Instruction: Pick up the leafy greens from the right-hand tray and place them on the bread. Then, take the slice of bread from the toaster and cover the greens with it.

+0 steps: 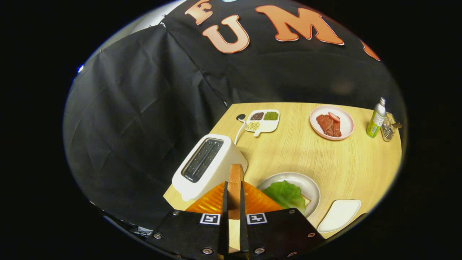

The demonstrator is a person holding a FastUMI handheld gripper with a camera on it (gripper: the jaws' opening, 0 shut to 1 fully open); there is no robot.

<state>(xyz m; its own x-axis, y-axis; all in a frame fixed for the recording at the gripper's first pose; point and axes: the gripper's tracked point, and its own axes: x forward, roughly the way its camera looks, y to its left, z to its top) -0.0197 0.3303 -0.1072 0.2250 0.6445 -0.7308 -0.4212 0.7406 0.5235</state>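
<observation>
- Two orange fingers (252,202) of the gripper (234,196) are closed narrowly on a slice of bread (236,180), one pad pressing each flat face, so the slice stands on edge between them with its crust pointing ahead.
- The held slice is up off the table (325,162), just this side of the toaster (207,166) and near the plate (310,186).
- The white toaster sits to the left of the fingers, near the table's corner; its dark slot faces up and looks empty, though the inside is too dark to be sure.
- A white cord (239,130) runs from behind the toaster to a dark round hole in the tabletop.
- The greens (287,195) lie on the grey plate just to the right of the fingers; they cover a bread slice whose pale corner (307,200) peeks out at the right side.
- A white tray (339,215) lies beside that plate, further right, with nothing on it.
- Beyond, across the table, stands a small white divided dish (262,121) holding dark, green and yellow grains.
- Right of that dish, a pink plate (332,122) carries red meat slices.
- At the far right edge stand a green bottle (376,119) and, touching or just behind it, a small wire rack (389,128).
</observation>
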